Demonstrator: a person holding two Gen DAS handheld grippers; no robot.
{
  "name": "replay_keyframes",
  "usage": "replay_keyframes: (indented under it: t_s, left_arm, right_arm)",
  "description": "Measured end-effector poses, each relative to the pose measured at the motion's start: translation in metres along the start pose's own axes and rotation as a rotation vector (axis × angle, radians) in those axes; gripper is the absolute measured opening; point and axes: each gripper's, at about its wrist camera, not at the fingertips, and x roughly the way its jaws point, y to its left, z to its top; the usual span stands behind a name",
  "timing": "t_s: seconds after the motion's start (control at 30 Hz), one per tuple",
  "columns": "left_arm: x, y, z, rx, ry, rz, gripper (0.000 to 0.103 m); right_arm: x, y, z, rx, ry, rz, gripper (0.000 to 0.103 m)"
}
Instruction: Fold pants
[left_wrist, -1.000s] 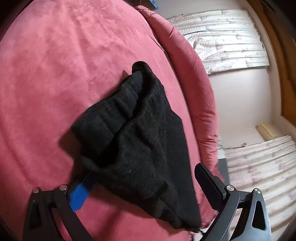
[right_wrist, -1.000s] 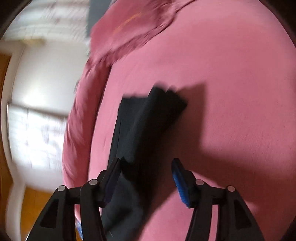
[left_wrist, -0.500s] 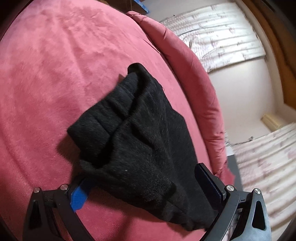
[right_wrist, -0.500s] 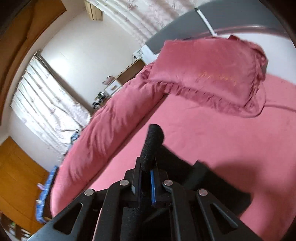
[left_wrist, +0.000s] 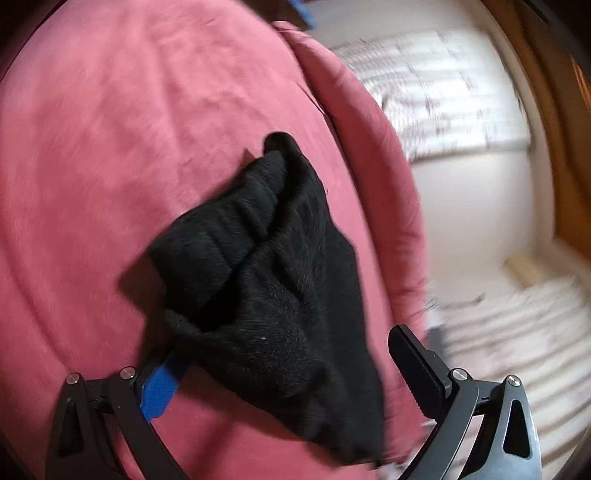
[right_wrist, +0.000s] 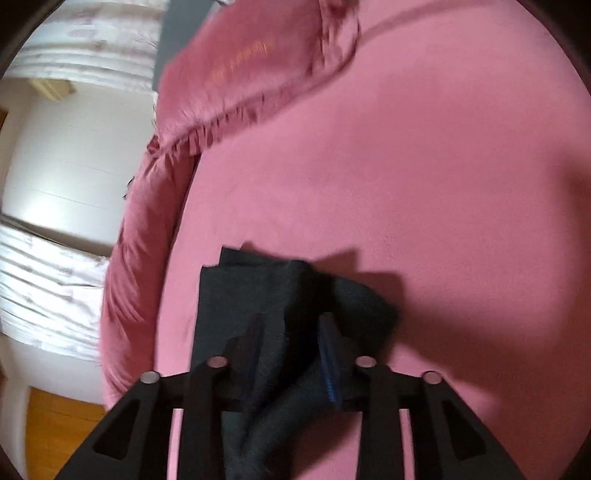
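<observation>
Black pants (left_wrist: 266, 266) lie in a bunched, partly folded heap on a pink bed (left_wrist: 110, 147). My left gripper (left_wrist: 284, 343) is open and wide, low over the near end of the heap. The cloth drapes over its blue-padded left finger (left_wrist: 159, 387), and the right finger (left_wrist: 417, 362) stands free of it. In the right wrist view the pants (right_wrist: 236, 295) show a flat folded edge and a raised ridge of cloth. My right gripper (right_wrist: 290, 321) straddles that ridge; its jaws are opening, with the cloth still between them.
A pink pillow (right_wrist: 251, 62) lies at the head of the bed (right_wrist: 443, 184). A rolled pink cover (left_wrist: 369, 166) runs along the bed's side, just beyond the pants. Past it are pale curtains (left_wrist: 443, 92), a white wall and wooden floor (right_wrist: 48, 424).
The right gripper shut on a fold of the pants and lifted it, then came back down to the bed with its jaws parted again. The left gripper has stayed open by the heap.
</observation>
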Motion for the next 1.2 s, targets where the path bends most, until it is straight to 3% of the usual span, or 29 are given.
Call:
replay_keyframes:
  t_s: [0.07,0.13,0.23,0.3,0.37,0.4,0.43,0.47,0.5,0.53,0.6,0.67,0.73,0.8,0.87,1.03,1.2]
  left_arm:
    - [-0.006,0.012,0.002,-0.092,-0.026,-0.053,0.103]
    - [-0.007,0.016,0.003,-0.121,-0.039,-0.058,0.103]
    - [0.001,0.002,0.003,-0.082,-0.032,0.001,0.103]
    - [0.011,-0.010,-0.001,-0.024,-0.023,0.075,0.103]
    - [0.025,-0.021,-0.005,0.058,-0.015,0.159,0.103]
    - [0.032,-0.027,-0.008,0.099,-0.013,0.200,0.103]
    - [0.034,-0.032,-0.010,0.120,-0.018,0.229,0.103]
    - [0.037,-0.038,-0.013,0.154,-0.014,0.266,0.103]
    - [0.041,-0.043,-0.014,0.198,0.005,0.298,0.103]
    - [0.043,-0.045,-0.015,0.218,0.016,0.311,0.103]
    - [0.041,-0.044,-0.015,0.218,0.014,0.285,0.103]
    - [0.032,-0.035,-0.012,0.176,0.019,0.193,0.103]
    - [0.022,-0.022,-0.006,0.098,0.042,0.093,0.103]
    - [0.012,-0.008,0.000,0.010,0.062,0.004,0.103]
    - [0.007,0.003,0.006,-0.059,0.069,-0.048,0.103]
    - [0.017,0.007,0.014,-0.089,0.098,-0.021,0.103]
    - [0.042,-0.017,0.013,0.001,0.075,0.074,0.103]
  right_arm:
    - [-0.017,0.001,-0.013,-0.058,-0.005,-0.027,0.062]
    - [-0.019,0.009,-0.018,-0.119,0.002,-0.071,0.075]
    - [0.011,0.027,-0.026,-0.196,0.130,-0.084,0.076]
    - [0.026,0.051,-0.029,-0.268,0.136,-0.106,0.076]
    - [0.053,0.068,-0.030,-0.340,0.164,-0.214,0.076]
    - [0.068,0.071,-0.032,-0.350,0.186,-0.297,0.075]
    - [0.077,0.071,-0.033,-0.348,0.182,-0.340,0.066]
    - [0.079,0.070,-0.036,-0.347,0.138,-0.390,0.040]
    - [0.075,0.070,-0.037,-0.350,0.115,-0.389,0.022]
    - [0.071,0.069,-0.036,-0.348,0.115,-0.331,0.013]
    - [0.046,0.066,-0.029,-0.307,0.079,-0.170,0.011]
    - [0.013,0.071,-0.026,-0.345,0.033,-0.077,0.010]
    - [-0.029,0.072,-0.028,-0.371,-0.018,-0.007,0.010]
    - [-0.058,0.058,-0.027,-0.320,-0.048,0.047,0.010]
    - [-0.064,0.038,-0.026,-0.290,-0.068,0.043,0.010]
    - [-0.015,-0.050,-0.023,-0.086,0.080,-0.047,0.012]
    - [-0.020,-0.077,-0.038,-0.047,0.040,0.001,0.012]
